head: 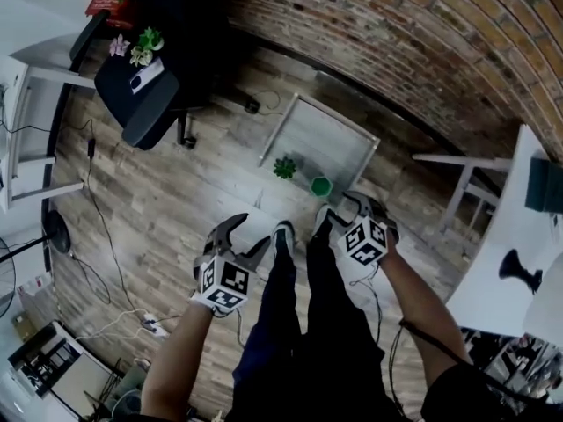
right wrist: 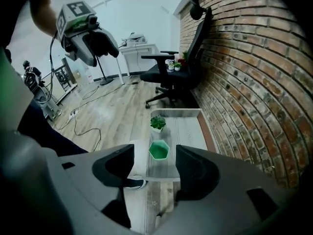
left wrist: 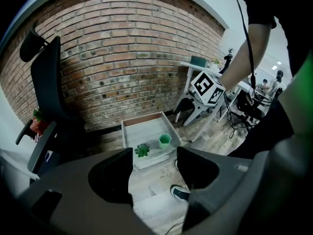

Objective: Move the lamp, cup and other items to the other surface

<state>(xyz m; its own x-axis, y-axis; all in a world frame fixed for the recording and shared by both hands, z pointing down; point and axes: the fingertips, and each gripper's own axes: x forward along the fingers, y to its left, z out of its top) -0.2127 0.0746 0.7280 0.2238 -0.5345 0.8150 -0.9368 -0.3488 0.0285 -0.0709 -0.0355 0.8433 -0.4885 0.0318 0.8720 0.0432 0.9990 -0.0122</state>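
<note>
A low grey table (head: 339, 139) stands on the wooden floor by the brick wall. On it are a small green potted plant (head: 283, 167) and a green hexagonal cup (head: 321, 185). My left gripper (head: 242, 238) and right gripper (head: 345, 207) hang above the floor just short of the table, both open and empty. In the right gripper view the cup (right wrist: 159, 150) shows in the gap of the right gripper (right wrist: 154, 168), well beyond it, with the plant (right wrist: 157, 123) behind. The left gripper (left wrist: 154, 168) frames the plant (left wrist: 142, 151) and cup (left wrist: 165, 140) from afar.
A black office chair (head: 136, 90) at the upper left carries flowers and small items. A white desk (head: 510, 262) at the right holds a black lamp-like stand (head: 519, 271). Cables (head: 106, 236) run over the floor at the left. The person's shoes (head: 283, 233) stand between the grippers.
</note>
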